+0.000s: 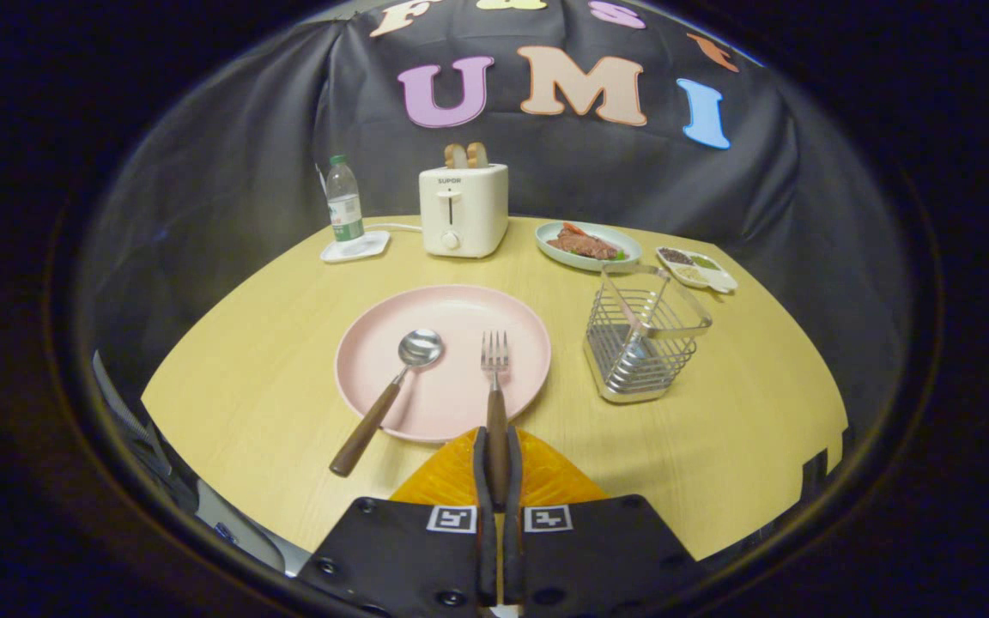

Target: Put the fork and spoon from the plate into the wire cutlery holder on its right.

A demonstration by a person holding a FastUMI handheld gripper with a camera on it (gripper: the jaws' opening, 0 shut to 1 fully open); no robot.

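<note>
A pink plate (452, 300) lies on the wooden table just ahead of my fingers. A spoon (387, 396) with a brown handle rests on its left half, the handle sticking out over the near rim toward the left. The fork (494, 378) lies on the plate's right half, tines pointing away from me. Its brown handle runs back between my two fingers, and my gripper (496, 442) is shut on that handle. The wire cutlery holder (642, 343) stands upright to the right of the plate, with nothing visible inside it.
Beyond the plate stand a white toaster (464, 210) with bread in it, a water bottle (343, 199) on a small tray, a plate of food (587, 245) and a small divided dish (697, 269) behind the holder. The table's front edge is close below my fingers.
</note>
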